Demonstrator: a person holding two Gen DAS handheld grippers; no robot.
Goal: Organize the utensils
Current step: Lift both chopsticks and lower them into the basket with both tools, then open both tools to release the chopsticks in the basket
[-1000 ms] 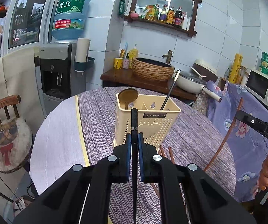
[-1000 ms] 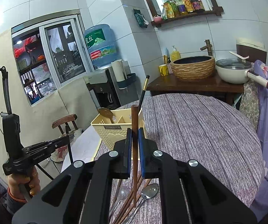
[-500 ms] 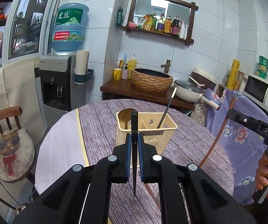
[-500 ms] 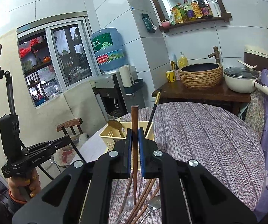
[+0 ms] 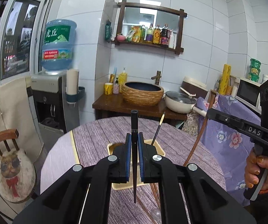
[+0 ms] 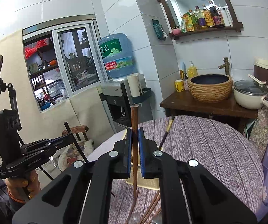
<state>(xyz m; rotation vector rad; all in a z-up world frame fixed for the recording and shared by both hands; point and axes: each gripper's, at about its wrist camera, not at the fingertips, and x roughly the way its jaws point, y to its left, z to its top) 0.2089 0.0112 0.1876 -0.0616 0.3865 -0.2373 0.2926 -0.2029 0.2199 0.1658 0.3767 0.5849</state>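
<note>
"DAS" on the right gripper (image 5: 216,116); "虎丘" on the water bottle (image 5: 58,44)

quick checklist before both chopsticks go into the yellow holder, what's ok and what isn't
1. Left gripper shut on the black chopstick, which stands upright: ok.
2. Right gripper shut on the brown chopstick, also upright: ok.
3. Both chopstick tips hang clear of the purple tablecloth: ok.
4. Yellow holder sits just beyond the left gripper's fingers: ok.
5. Free compartment in the holder: cannot tell, the fingers hide most of it; one dark chopstick already leans out of it.
6. The two grippers are apart, with no contact: ok.
</note>
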